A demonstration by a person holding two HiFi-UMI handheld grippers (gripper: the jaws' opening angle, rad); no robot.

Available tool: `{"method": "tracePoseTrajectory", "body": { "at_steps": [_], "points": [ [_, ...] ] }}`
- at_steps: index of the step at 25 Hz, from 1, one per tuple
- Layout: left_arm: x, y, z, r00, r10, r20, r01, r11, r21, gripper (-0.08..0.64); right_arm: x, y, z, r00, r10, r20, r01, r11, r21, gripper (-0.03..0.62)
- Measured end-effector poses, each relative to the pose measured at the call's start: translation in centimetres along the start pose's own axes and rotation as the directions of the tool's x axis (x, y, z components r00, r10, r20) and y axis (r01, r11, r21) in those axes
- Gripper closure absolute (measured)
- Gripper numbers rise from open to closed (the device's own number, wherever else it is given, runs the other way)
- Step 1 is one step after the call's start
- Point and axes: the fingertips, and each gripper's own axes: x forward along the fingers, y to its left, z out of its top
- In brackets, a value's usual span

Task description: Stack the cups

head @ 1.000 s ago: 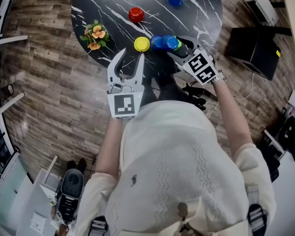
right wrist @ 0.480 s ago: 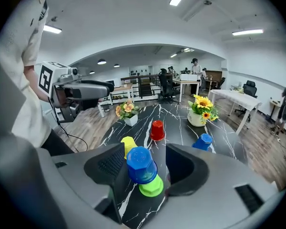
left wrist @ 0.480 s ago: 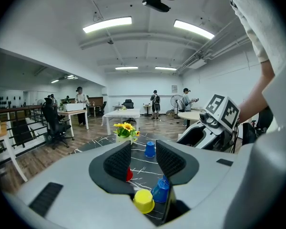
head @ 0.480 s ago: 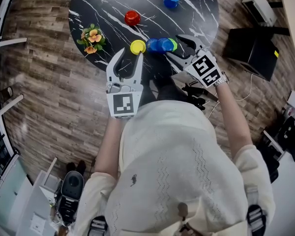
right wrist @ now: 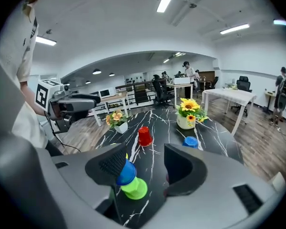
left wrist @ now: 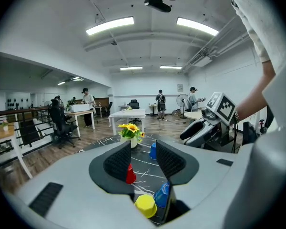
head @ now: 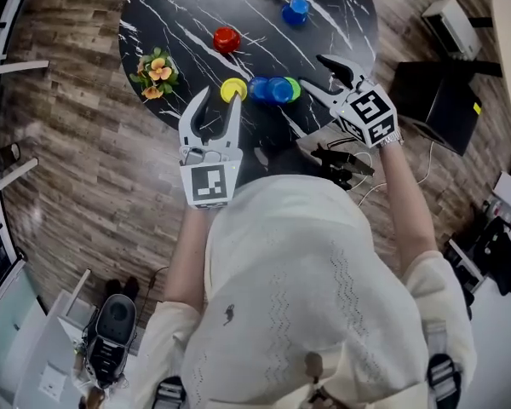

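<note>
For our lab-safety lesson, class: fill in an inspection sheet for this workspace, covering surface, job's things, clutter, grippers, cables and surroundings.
Surface: round black marbled table; no spills seen.
Job's things: yellow cup; blue-green stack beside it; red cup upside down, alone; blue cups on the far side.
Clutter: orange flowers and sunflowers, both potted, on the table.
Grippers: left gripper open, empty, near the yellow cup; right gripper closing, nothing between its jaws, beside the stack.
Cables: thin cable on the floor by the right arm.
Surroundings: wood floor; black box right of the table; people far off.
</note>
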Motion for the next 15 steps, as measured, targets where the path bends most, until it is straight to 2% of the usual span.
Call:
{"method": "tracePoseTrajectory", "body": {
  "at_steps": [11, 15],
  "points": [
    [1.3, 0.1, 0.2, 0.991, 0.131, -0.027, -0.132, 0.99, -0.05, 0.387, 4.2, -8.9, 0.0, 0.993, -0.071, -0.092, 0.063, 0.994, -0.086, 0.331],
    [1.5, 0.2, -0.1, 0.984, 0.171, -0.046, -0.174, 0.983, -0.061, 0.387, 6.4, -11.3, -0.4, 0.988, -0.068, -0.138, 0.055, 0.994, -0.099, 0.329]
  ]
}}
